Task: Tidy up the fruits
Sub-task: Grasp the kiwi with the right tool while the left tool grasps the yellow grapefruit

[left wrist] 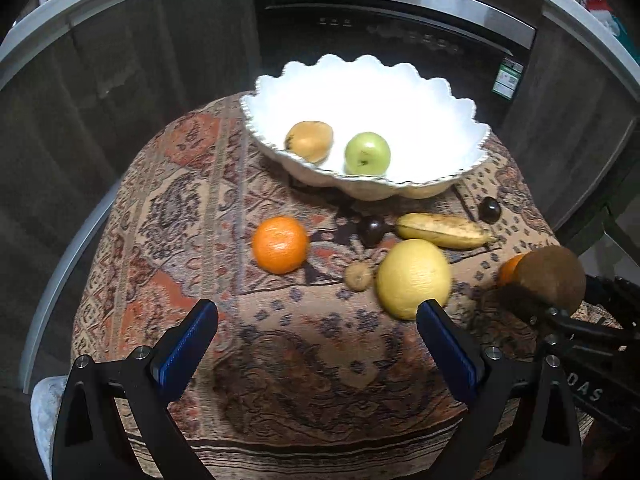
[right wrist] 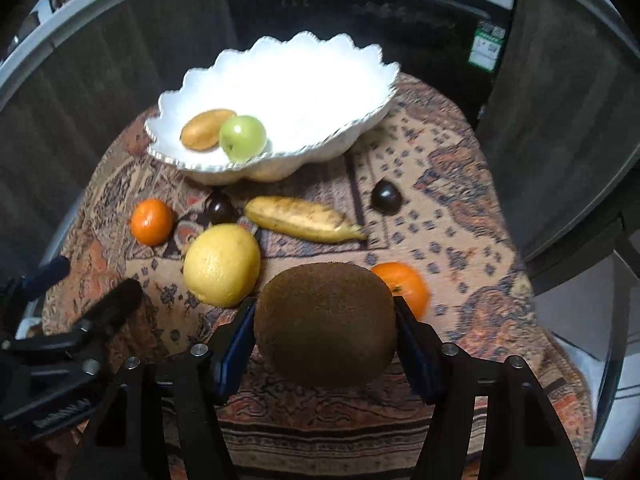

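We find a green apple (left wrist: pixel 367 153) and one tan fruit (left wrist: pixel 310 141) in the scalloped bowl (left wrist: pixel 440 96), the right gripper (right wrist: pixel 325 322) clamping a kiwi (right wrist: pixel 325 322), the left gripper (left wrist: pixel 316 340) spread empty, and eight fruits left on the cloth.

The right tongs (right wrist: pixel 325 322) grip a big fuzzy brown kiwi (right wrist: pixel 325 322) between their two blue-padded fingers (right wrist: pixel 234 350), right at the centre of the view. At about one o'clock from it, a tangerine (right wrist: pixel 404 286) peeks out from behind. At ten o'clock sits a large yellow citrus (right wrist: pixel 221 264), and beyond that a smaller orange (right wrist: pixel 152 221). A spotted banana (right wrist: pixel 304 219) lies across at twelve, with a dark plum (right wrist: pixel 221 209) near its left end and another plum (right wrist: pixel 386 197) off at one. Further toward twelve, the white scalloped bowl (right wrist: pixel 320 80) holds a green apple (right wrist: pixel 243 137) touching a tan fruit (right wrist: pixel 206 129). The left tongs (right wrist: pixel 86 280) reach in from nine o'clock. A patterned cloth (right wrist: pixel 460 208) covers the tabletop.
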The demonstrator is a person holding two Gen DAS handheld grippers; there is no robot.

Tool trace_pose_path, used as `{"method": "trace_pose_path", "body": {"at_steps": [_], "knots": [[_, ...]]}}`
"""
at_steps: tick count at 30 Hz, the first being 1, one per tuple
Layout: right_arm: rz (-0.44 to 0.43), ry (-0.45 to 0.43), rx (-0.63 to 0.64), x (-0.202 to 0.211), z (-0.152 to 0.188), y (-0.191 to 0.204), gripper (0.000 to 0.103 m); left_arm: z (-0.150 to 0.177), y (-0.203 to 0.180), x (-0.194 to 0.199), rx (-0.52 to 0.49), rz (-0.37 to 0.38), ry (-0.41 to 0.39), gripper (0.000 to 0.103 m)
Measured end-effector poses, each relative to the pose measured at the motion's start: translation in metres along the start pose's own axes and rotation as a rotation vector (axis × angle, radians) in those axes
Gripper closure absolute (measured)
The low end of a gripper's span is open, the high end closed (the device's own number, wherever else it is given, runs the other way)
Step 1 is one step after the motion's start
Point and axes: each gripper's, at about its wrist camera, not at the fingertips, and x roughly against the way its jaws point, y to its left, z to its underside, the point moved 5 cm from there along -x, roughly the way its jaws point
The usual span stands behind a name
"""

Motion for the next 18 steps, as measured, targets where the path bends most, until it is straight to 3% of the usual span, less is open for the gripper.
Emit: {"method": "trace_pose_path", "body": {"at_steps": [10, 18], "knots": [[0.041, -0.029, -0.061, 0.008, -0.007, -0.038, 0.038, -0.011, -0.039, -0.014, -0.039, 0.045, 0.007, 0.006], [0.064, -0.04, -0.08, 0.003, -0.011, -0.058, 0.038, -0.012, -0.059, -0.033, -0.083, 0.045, 0.031, 0.022]]}}
